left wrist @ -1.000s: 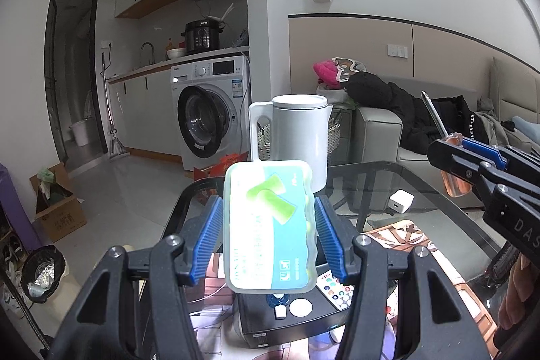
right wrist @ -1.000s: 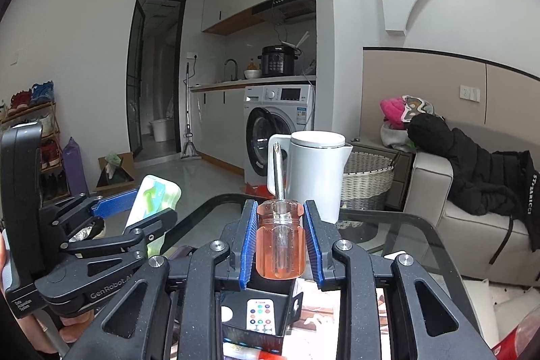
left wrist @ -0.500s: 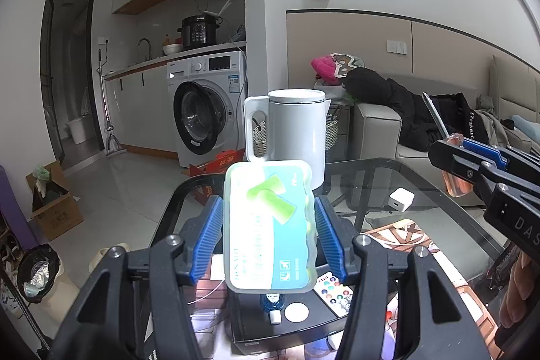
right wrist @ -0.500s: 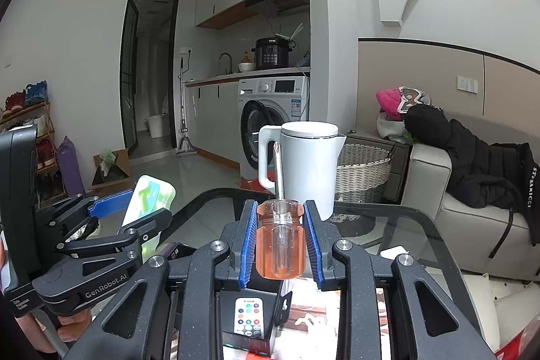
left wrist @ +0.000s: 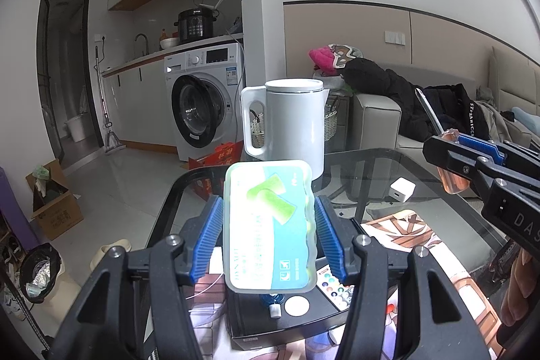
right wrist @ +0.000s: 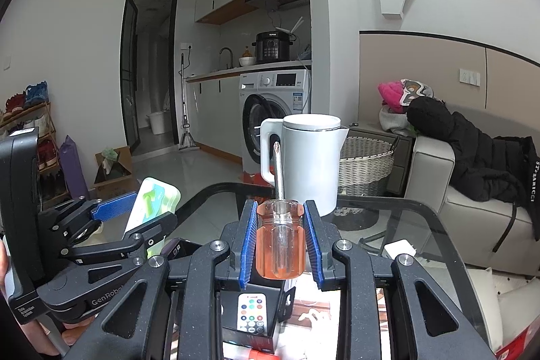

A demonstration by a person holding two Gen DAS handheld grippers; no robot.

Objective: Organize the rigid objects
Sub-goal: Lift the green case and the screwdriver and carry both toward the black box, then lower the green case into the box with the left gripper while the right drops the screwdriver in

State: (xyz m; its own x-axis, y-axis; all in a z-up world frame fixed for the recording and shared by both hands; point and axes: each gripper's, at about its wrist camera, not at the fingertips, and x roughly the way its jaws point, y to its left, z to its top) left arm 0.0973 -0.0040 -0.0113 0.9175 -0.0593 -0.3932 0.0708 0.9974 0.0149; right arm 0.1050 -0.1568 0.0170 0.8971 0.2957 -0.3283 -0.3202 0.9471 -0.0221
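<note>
My left gripper [left wrist: 268, 228] is shut on a pale green plastic case [left wrist: 270, 225] with a teal label, held upright above the table. It also shows in the right wrist view [right wrist: 153, 204] at the left. My right gripper [right wrist: 280, 238] is shut on the orange handle of a screwdriver [right wrist: 280, 245], shaft pointing up. In the left wrist view the screwdriver [left wrist: 435, 120] shows at the right. Below both lies a black tray [left wrist: 314, 319] holding a small remote [right wrist: 251, 312], a white disc [left wrist: 297, 305] and a blue-capped item.
A white kettle [left wrist: 292, 120] stands at the far end of the glass table [left wrist: 388, 171]. A white charger cube [left wrist: 400, 189] lies on the glass to the right. A patterned mat [left wrist: 405, 231] lies under the tray. A sofa with dark clothes stands behind on the right.
Both grippers have tilted up slightly, so the table and tray sit lower in view. Each still holds its object.
</note>
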